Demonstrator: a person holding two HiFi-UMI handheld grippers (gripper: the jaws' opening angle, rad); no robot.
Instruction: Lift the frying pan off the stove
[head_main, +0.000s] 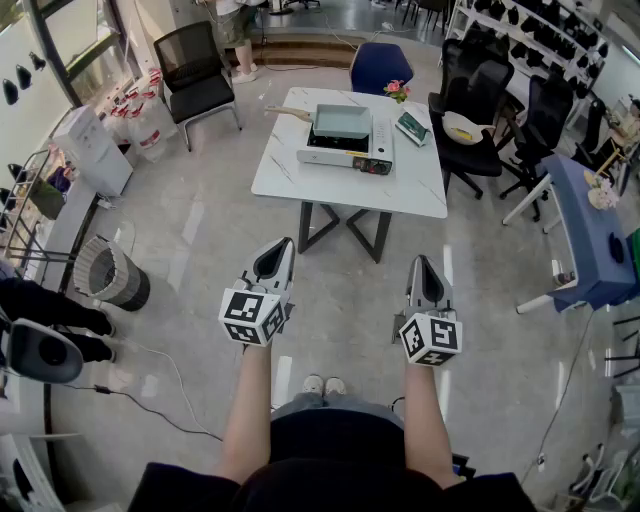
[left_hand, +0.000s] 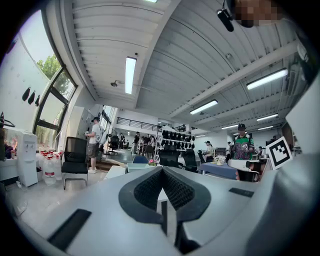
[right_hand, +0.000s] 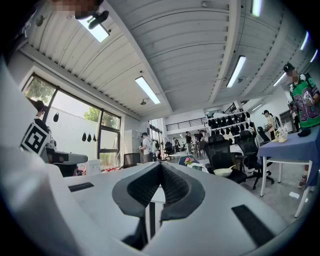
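A square teal frying pan (head_main: 342, 122) with a wooden handle (head_main: 290, 113) pointing left sits on a white portable stove (head_main: 345, 156) on the white table (head_main: 300, 178), a good way ahead of me. My left gripper (head_main: 287, 243) and right gripper (head_main: 419, 262) hover side by side over the floor, short of the table, both shut and empty. In the left gripper view the shut left gripper (left_hand: 162, 170) points toward the table, and the pan (left_hand: 138, 166) shows just left of its tips. The right gripper (right_hand: 161, 165) is shut too, aimed at the table's right part.
Pink flowers (head_main: 397, 90) and a green box (head_main: 412, 127) lie on the table. A black chair (head_main: 195, 75) stands back left, a blue chair (head_main: 380, 65) behind, and office chairs (head_main: 480, 110) at the right. A blue table (head_main: 590, 240) is farther right, a bin (head_main: 110, 275) on the left.
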